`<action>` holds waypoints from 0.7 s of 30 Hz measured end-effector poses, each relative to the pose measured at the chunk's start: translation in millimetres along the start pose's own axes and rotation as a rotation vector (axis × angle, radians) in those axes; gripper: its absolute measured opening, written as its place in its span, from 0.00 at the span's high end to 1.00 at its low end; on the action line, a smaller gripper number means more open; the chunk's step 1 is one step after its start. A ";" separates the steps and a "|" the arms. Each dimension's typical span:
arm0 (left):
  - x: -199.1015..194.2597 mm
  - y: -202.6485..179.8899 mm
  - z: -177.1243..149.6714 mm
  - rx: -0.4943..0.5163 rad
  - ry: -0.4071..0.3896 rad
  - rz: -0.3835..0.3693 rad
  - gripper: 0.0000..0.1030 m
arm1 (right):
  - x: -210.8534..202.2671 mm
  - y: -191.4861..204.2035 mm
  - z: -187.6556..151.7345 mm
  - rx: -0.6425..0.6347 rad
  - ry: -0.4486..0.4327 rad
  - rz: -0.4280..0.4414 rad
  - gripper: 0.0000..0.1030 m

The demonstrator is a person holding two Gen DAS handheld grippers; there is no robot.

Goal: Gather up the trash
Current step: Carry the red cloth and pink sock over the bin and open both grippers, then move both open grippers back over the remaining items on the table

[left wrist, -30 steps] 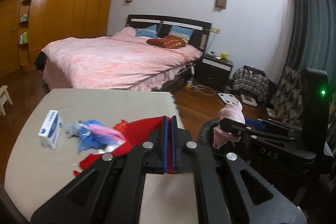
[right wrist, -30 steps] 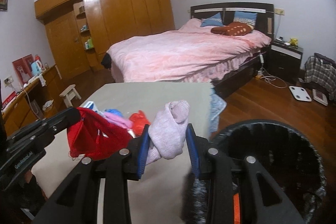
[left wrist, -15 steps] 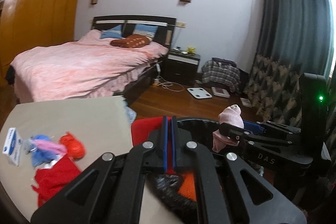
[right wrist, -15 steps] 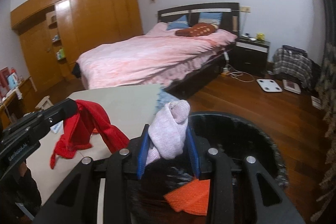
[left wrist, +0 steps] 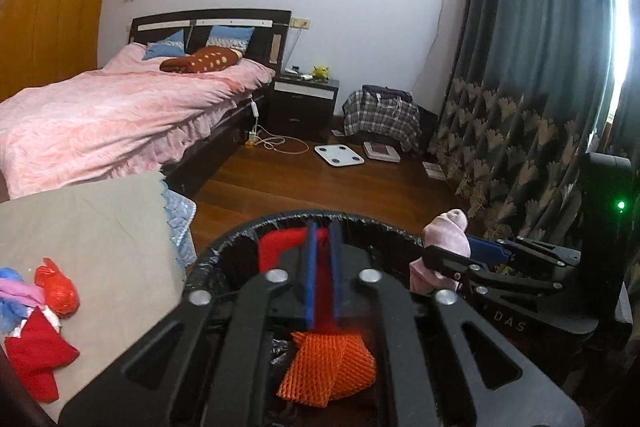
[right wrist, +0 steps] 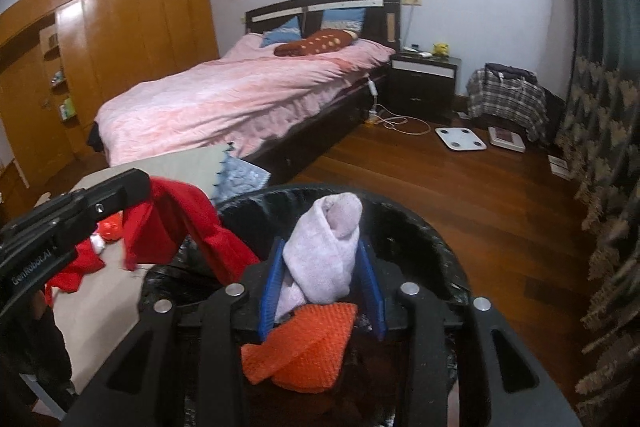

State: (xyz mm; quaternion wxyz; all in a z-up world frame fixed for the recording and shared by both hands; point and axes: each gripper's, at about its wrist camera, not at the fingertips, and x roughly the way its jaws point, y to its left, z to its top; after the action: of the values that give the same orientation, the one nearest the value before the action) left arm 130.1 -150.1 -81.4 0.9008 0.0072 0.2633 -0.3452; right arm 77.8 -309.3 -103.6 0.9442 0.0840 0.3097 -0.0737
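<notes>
Left wrist view shows the left gripper [left wrist: 321, 259] with its two blue fingers [left wrist: 309, 267] nearly pressed together, pinching a red piece of cloth [left wrist: 280, 249]. It hangs over the round black bin lined with a black bag [left wrist: 224, 251]. Down in the bin lies a bright orange net wrap [left wrist: 328, 363]. On the right side, the right gripper [left wrist: 476, 255] squeezes a soft pale pink rolled sock [left wrist: 448, 235] just above the bin's rim. On the grey table top [left wrist: 88, 227] to the left lie more bits: a small red plastic bag [left wrist: 56, 291], a red cloth piece [left wrist: 36, 359], and some pink and blue stuff at the edge. Right wrist view shows the right gripper [right wrist: 323, 279] open only as wide as the pink sock [right wrist: 324, 247] it holds, right over the bin [right wrist: 420, 227] and the orange net [right wrist: 304, 347]. The red cloth [right wrist: 176, 219] dangles from the left gripper [right wrist: 140, 183] across the bin's left rim. A big bed with a pink cover [right wrist: 240, 95] stands behind.
</notes>
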 end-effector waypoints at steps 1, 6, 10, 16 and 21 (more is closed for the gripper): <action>0.6 1.1 -1.9 0.000 0.002 0.004 0.79 | 0.4 -2.3 -1.3 0.005 0.001 -0.005 0.60; -4.6 14.4 -9.5 -0.013 0.002 0.041 0.52 | -0.9 -1.3 -4.1 0.005 -0.013 -0.026 0.38; -19.5 32.7 -11.6 -0.017 -0.013 0.110 0.32 | -3.5 9.0 -3.3 -0.007 -0.043 -0.040 0.08; -52.5 70.4 -20.6 -0.032 -0.027 0.240 0.15 | 0.6 33.7 -1.3 -0.031 -0.049 0.011 0.06; -85.2 110.8 -31.4 -0.078 -0.024 0.358 0.13 | 9.0 72.4 -3.6 -0.068 -0.042 0.085 0.06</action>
State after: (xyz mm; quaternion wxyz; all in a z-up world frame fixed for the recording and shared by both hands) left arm 131.6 -7.0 -86.3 0.9506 0.0148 0.2600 -0.1691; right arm 96.8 -238.8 -103.6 0.9551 0.0633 0.2883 -0.0247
